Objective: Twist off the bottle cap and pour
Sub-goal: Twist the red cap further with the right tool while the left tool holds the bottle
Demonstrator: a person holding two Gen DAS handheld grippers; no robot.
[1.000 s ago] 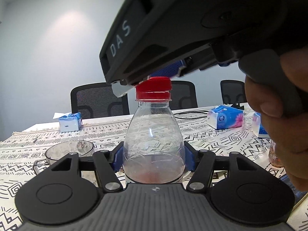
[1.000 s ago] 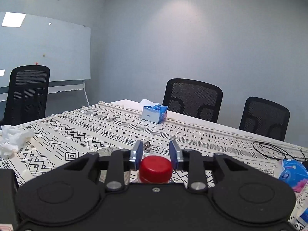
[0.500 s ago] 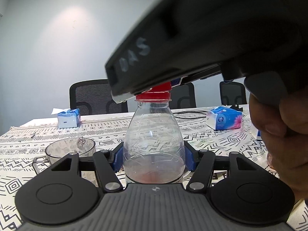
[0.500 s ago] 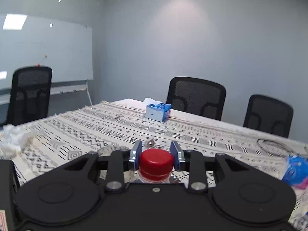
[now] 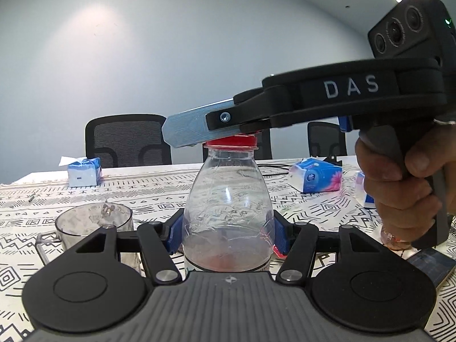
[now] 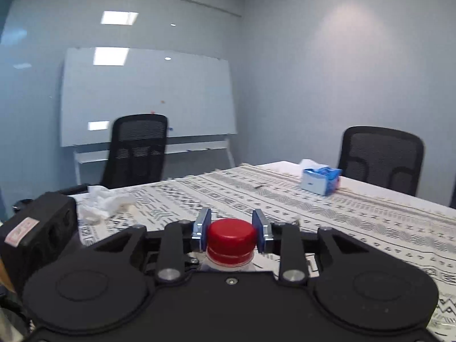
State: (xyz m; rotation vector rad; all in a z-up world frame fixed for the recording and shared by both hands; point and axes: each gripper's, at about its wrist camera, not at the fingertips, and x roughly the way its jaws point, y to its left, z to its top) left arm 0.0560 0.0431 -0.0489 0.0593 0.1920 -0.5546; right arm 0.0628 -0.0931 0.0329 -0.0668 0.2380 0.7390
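A clear plastic bottle [image 5: 228,199] with a little reddish liquid at its bottom stands upright on the patterned tablecloth. My left gripper [image 5: 228,233] is shut on the bottle's lower body, its blue pads pressed against both sides. The red cap [image 6: 230,238] sits on the bottle's neck. My right gripper [image 6: 231,232] is shut on the red cap, a pad on each side. In the left wrist view the right gripper [image 5: 199,134] reaches in from the right over the cap [image 5: 230,142], held by a person's hand [image 5: 399,188].
A clear glass measuring cup [image 5: 94,225] stands left of the bottle. Tissue packs [image 5: 82,172] [image 5: 315,176] [image 6: 320,181] lie on the table. Crumpled tissue [image 6: 102,202] lies at the left edge. Black office chairs [image 6: 136,148] and a whiteboard [image 6: 148,97] stand around.
The right gripper has swung round the cap while staying shut on it; its view has turned toward the whiteboard, and in the left wrist view it now reaches in from the right. The bottle stays put.
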